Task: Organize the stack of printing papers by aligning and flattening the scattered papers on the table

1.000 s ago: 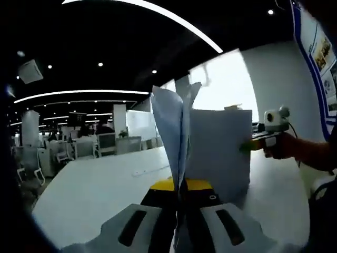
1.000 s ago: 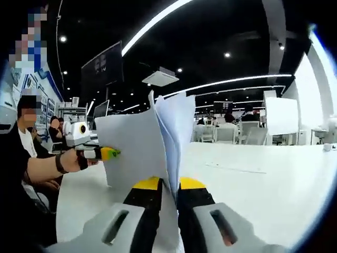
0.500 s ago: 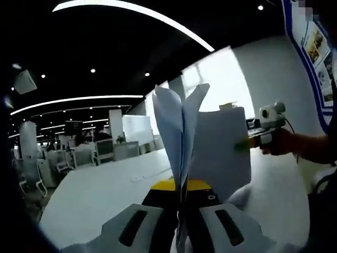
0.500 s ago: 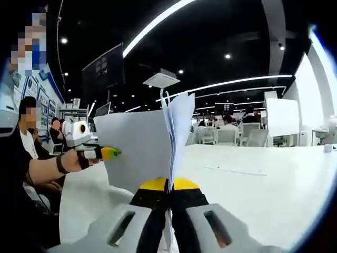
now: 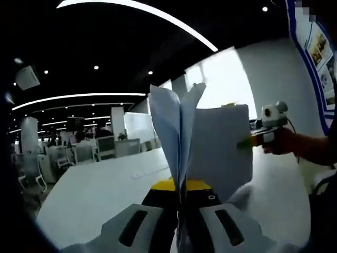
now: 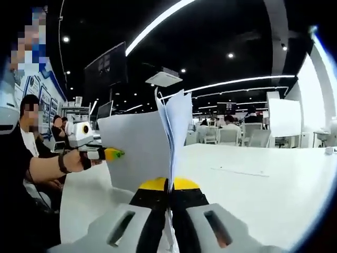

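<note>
While the stack of papers [image 5: 210,153] stood upright on edge above the white counter [image 5: 95,195], the left gripper [image 5: 180,196] pinched one short end and the right gripper [image 6: 168,196] pinched the opposite end, jaws pressed together on the sheets. Its long axis ran straight between them, so neither was nearer; squaring the fanned top edges would likely mean lowering both ends evenly

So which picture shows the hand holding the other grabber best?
The right gripper view: the hand and its whole forearm show, gripping the left gripper that pinches the papers. The left gripper view shows the other hand, darker and near the edge.
</note>
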Tool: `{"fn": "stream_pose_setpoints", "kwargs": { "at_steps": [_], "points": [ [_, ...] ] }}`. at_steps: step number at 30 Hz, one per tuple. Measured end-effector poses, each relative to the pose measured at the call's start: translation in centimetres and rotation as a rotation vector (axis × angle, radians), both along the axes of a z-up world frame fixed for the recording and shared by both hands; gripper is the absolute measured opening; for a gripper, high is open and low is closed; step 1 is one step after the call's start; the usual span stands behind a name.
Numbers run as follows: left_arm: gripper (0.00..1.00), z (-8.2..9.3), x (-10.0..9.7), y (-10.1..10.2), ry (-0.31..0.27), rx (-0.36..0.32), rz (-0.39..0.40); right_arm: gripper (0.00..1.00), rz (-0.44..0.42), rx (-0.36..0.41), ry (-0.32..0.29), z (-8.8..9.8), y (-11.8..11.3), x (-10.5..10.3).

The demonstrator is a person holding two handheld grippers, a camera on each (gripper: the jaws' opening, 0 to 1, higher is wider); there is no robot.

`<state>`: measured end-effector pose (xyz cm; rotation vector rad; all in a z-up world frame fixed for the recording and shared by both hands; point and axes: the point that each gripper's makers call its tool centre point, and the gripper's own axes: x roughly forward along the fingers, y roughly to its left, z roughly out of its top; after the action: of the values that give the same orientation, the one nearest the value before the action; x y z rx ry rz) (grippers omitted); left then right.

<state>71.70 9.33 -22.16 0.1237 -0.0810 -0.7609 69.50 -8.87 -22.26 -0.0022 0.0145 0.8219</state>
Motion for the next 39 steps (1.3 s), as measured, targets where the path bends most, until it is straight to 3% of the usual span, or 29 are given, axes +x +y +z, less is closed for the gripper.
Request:
{"fn": "stream_pose_setpoints", "kwargs": {
  "at_steps": [4,9,10,13,20,26,33,39],
  "points": [
    [0.06,0.5,0.0,0.1,-0.006,-0.021,0.005,0.00,0.011,-0.005,-0.011,0.3,0.1,-0.1],
    [0.07,-1.1,0.1,0.0,0.030,-0.019,0.004,0.00,0.003,-0.003,0.045,-1.5,0.1,0.4],
    [0.07,-0.9,0.0,0.1,0.031,-0.047,-0.003,0.00,-0.003,0.009,0.040,-1.5,0.0,0.5],
    [0.07,-0.9,0.1,0.3,0.048,-0.080,-0.008,0.00,0.008,0.055,0.068,-1.4,-0.1,0.5],
    [0.06,-0.7,0.2,0.3,0.047,-0.057,-0.008,0.00,0.002,0.023,0.056,-1.2,0.2,0.4],
    [0.06,0.5,-0.2,0.3,0.070,-0.084,-0.025,0.00,0.020,0.022,0.041,0.5,0.2,-0.4],
    [0.06,1.0,-0.7,0.1,0.109,-0.105,-0.047,0.00,0.009,0.048,0.089,1.1,0.0,-0.6],
    [0.06,1.3,-1.2,-0.1,0.154,-0.102,-0.046,0.00,0.007,0.096,0.169,1.2,-0.1,-1.0]
  ]
}}
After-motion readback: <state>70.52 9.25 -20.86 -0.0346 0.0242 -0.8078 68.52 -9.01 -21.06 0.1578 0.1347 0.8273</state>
